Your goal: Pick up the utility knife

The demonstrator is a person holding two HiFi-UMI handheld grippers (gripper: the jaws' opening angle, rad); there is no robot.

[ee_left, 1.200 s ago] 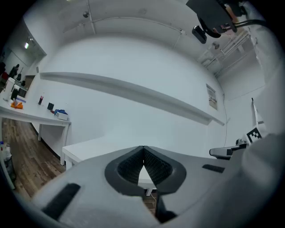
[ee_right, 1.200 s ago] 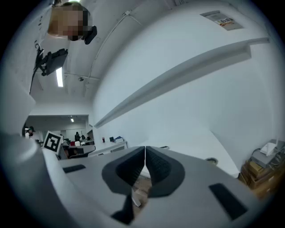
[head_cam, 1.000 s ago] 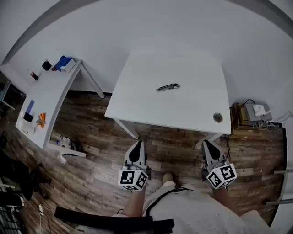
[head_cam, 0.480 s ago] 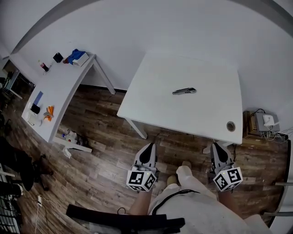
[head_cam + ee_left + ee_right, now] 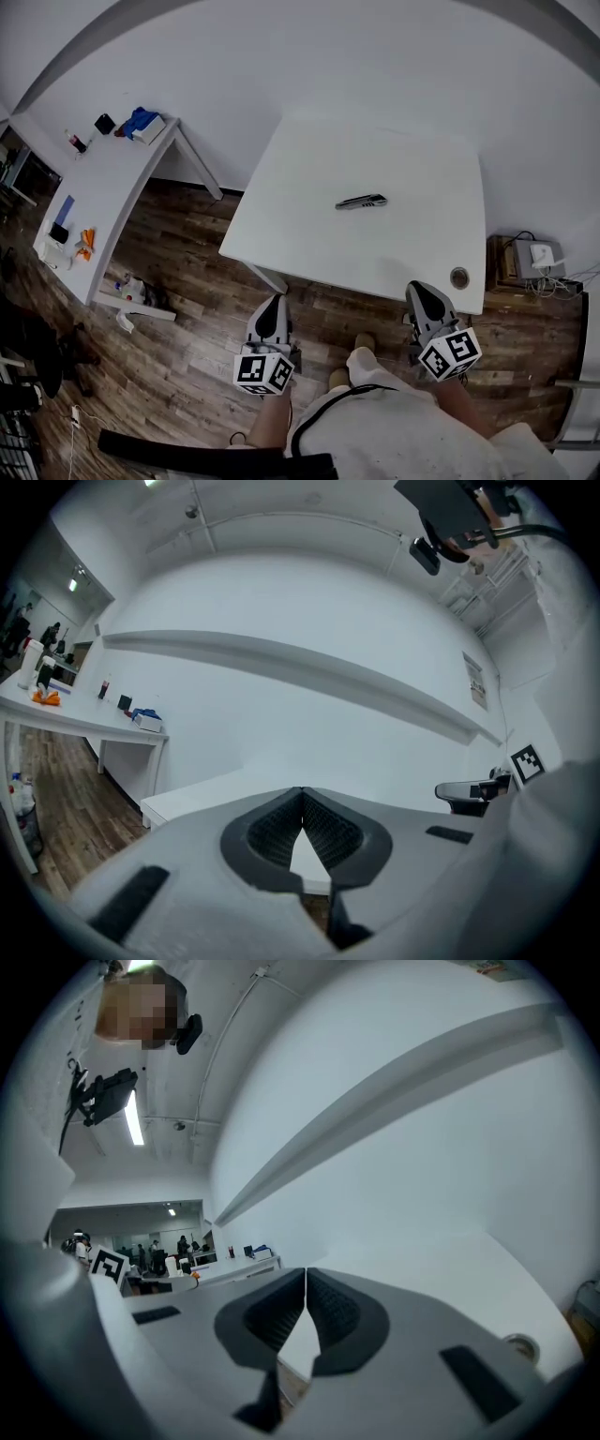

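We hold the left gripper (image 5: pixel 273 302) with its jaws pressed together. In the left gripper view (image 5: pixel 302 799) the ribbed pads meet at the tips, and nothing sits between them. The right gripper (image 5: pixel 421 291) is likewise closed. In the right gripper view (image 5: pixel 306 1275) its pads touch at the front, and it carries nothing. Both grippers point level toward the white table (image 5: pixel 394 253) and hang over the wooden floor (image 5: pixel 187 281), short of the table's near edge. Our left gripper is off the near left corner, beside the table leg there. Our right gripper reaches the near edge close to the near right corner, just beside the round grommet (image 5: pixel 458 277) set in the top.

The utility knife (image 5: pixel 361 202) lies flat about the middle of the table. Its length runs roughly along the near edge, and it is well apart from both grippers. Nothing else rests on the table top apart from the grommet.

To our left a long white side desk (image 5: pixel 103 206) stands against the wall. There is a blue item (image 5: pixel 139 122) and a small black item (image 5: pixel 104 123) at its far end, and something orange (image 5: pixel 84 242) toward its near end. On the floor past the table's right edge sits a small box with cables (image 5: pixel 530 253). In the left gripper view the right gripper's marker cube (image 5: pixel 527 759) shows at the right side. In the right gripper view the left one's marker cube (image 5: pixel 108 1265) shows at the left.
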